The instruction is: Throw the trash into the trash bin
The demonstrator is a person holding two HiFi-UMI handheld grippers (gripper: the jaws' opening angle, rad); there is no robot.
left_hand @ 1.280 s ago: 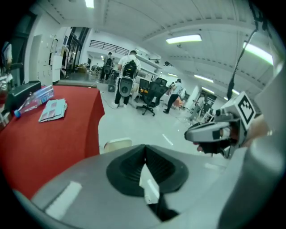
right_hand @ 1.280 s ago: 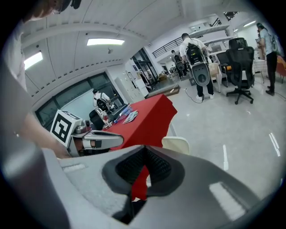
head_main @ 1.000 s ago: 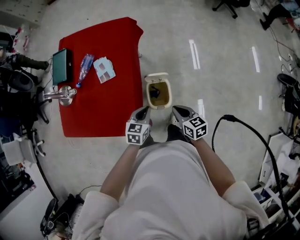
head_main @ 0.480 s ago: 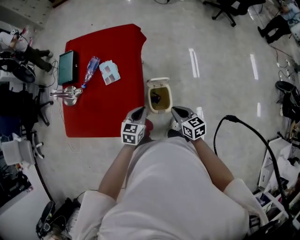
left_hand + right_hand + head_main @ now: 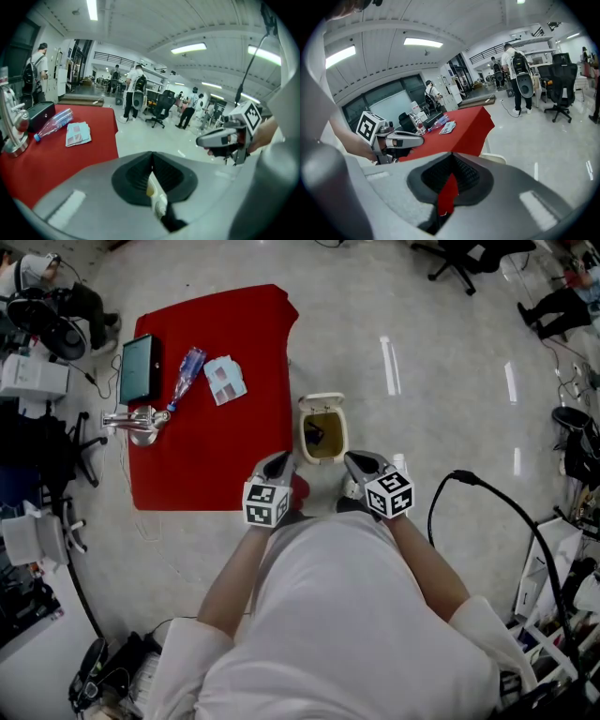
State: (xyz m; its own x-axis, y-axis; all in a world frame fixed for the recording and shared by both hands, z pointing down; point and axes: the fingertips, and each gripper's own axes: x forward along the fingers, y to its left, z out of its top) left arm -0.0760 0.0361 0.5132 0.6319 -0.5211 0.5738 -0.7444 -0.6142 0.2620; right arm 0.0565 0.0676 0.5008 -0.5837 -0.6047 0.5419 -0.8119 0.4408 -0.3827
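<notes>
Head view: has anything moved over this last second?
Hardly anything. The left gripper edged slightly from the bin toward the table. Nothing was picked up or dropped. The right gripper, bottle and packet stayed put.

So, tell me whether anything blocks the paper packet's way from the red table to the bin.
Nothing visible does: only bare red cloth lies between the paper packet and the trash bin, whose lid stands open.

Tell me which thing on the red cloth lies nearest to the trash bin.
The flat pale packet: rightmost of the group, closest to the bin; the bottle lies beyond it.
</notes>
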